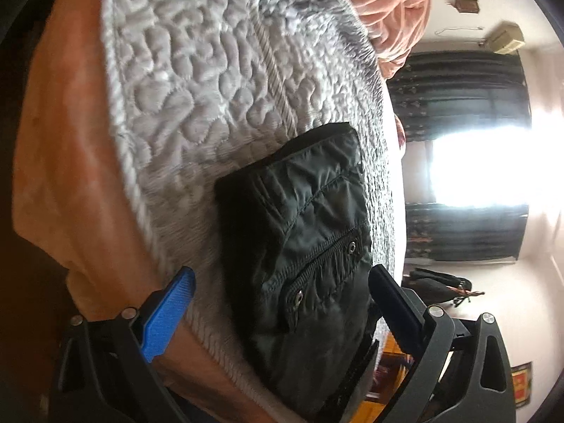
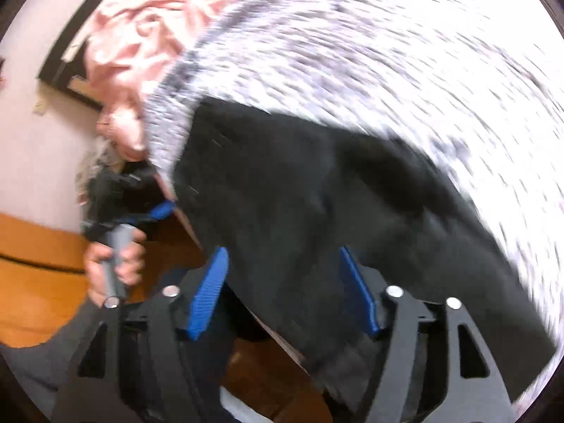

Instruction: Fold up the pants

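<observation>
Nearest the right wrist camera, the right claw stands spread and released, its blue pads on either side of the black pants with nothing visibly pinched between them; the view is smeared by blur, so contact cannot be ruled out for certain. The left claw is likewise spread wide, its pads clear of the cloth and straddling the pocket end of the pants. The pants lie as a compact folded bundle on the grey quilted blanket of the bed, close to its edge, with the wooden floor below. With both claws let go, nothing pins the slick fabric, so I judge the top layer could slide or spring open, or the bundle could slip off the edge if a claw brushes it. Farther off, the person's hand grips the left tool's handle, and a rumpled pink sheet lies beyond.
</observation>
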A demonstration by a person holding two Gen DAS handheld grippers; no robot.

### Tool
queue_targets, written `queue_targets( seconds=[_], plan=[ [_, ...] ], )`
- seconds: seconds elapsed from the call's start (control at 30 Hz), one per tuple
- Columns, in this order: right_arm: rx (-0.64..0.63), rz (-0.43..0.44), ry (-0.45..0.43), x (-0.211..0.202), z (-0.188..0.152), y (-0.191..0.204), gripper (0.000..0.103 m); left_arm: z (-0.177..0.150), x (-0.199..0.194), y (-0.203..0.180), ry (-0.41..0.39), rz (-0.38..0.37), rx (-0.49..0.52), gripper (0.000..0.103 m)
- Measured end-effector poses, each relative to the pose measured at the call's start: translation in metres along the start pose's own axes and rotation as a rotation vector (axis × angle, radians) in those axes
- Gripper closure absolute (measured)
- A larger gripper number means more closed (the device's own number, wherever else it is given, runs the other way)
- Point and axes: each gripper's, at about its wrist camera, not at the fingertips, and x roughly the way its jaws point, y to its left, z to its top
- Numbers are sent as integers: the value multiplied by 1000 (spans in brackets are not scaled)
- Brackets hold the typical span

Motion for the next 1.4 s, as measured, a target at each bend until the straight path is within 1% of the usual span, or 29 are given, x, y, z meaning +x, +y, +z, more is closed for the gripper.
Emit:
queue_targets(
  seconds=[0.07,0.13,0.23,0.33,0.4,0.5,0.53,0.6,0.7,0.73,0.77,0.8,0.87,0.93,0.97,1.0,1.03,1.07,1.1,1.17,1.2,1.23,1.27,1.4],
  plan=[
    [-61,41,55,14,41,18,19,0,7,2,13,-7,-17,4],
    [-137,53,129,35,80,36,15,0,12,6,11,-14,-32,4],
    [-258,25,248,75,123,59,13,-1,14,10,-5,-37,-64,4],
    [-376,2,352,118,145,84,13,-3,13,8,-7,-79,-81,5],
    [-443,-12,403,146,159,100,13,-5,15,4,7,-99,-66,7],
    [-514,-22,440,177,169,113,13,-2,21,7,-4,-72,-79,8],
    [-531,-25,456,189,173,117,13,-1,20,15,-17,-72,-117,11],
    [-563,-32,473,206,177,123,13,1,20,22,-21,-105,-161,11],
    [-587,-31,502,228,190,131,13,1,28,11,16,-111,-110,14],
    [-595,-30,510,233,192,132,13,1,31,7,29,-104,-87,18],
    [-602,-29,519,236,194,134,13,0,33,4,28,-88,-71,20],
    [-616,-30,529,241,197,137,13,0,34,5,20,-76,-73,23],
    [-636,-35,543,245,199,141,13,0,34,11,9,-76,-108,36],
    [-660,-46,566,251,200,146,13,2,32,20,-4,-87,-143,42],
    [-671,-55,575,255,201,148,13,2,32,21,-4,-83,-142,45],
    [-677,-61,584,256,200,148,14,4,32,19,-3,-75,-132,47],
    [-682,-67,594,259,199,150,22,4,31,17,-6,-68,-125,51],
    [-680,-60,602,260,198,151,34,4,30,16,-10,-62,-120,57],
    [-679,-57,605,259,197,152,39,4,29,14,-12,-56,-117,60],
    [-702,-70,584,255,194,158,54,3,26,10,-21,-43,-110,68],
    [-706,-74,579,255,193,161,58,2,24,7,-29,-37,-101,70],
    [-706,-76,569,249,192,162,65,1,23,5,-33,-36,-95,72],
    [-702,-75,562,246,191,165,69,1,22,1,-38,-35,-87,75],
    [-698,-71,527,222,189,172,73,9,17,-28,-58,-34,-54,77]
  ],
)
